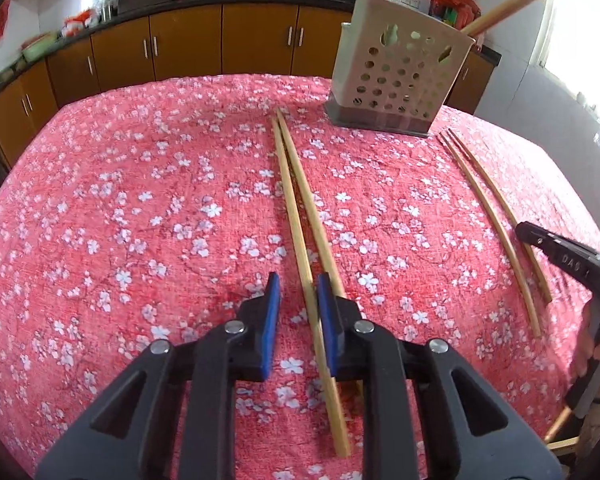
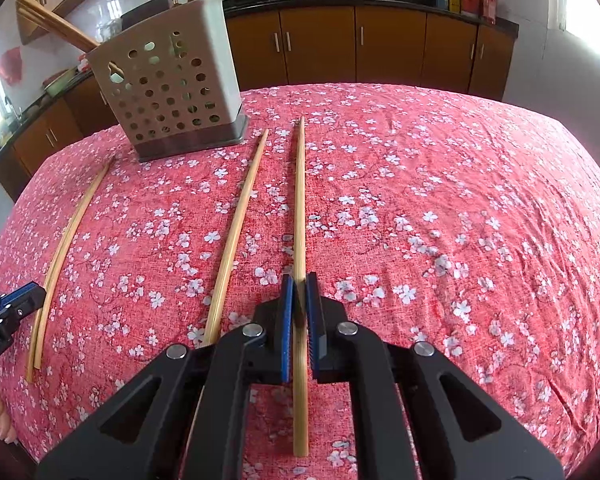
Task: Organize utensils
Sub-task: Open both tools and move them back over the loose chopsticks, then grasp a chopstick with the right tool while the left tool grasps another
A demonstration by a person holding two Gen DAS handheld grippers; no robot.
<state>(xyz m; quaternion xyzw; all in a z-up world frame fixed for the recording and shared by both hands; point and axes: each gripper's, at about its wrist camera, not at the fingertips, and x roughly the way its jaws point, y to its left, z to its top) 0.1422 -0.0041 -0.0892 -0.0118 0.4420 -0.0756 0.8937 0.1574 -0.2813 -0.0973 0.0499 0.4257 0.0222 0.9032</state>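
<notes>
While your left gripper [image 1: 298, 316] stands open over the left pair of chopsticks [image 1: 300, 216] on the floral tablecloth [image 1: 140, 200], only one stick lies between its pads; the other sits under the right pad, so closing now could pinch one and kick the other away. In the right view, your right gripper [image 2: 299, 312] is nearly shut around a single chopstick [image 2: 299, 200], though I cannot tell if it bites. Four chopsticks lie loose; one perforated utensil holder [image 2: 168, 88] stands beyond, others already inside.
</notes>
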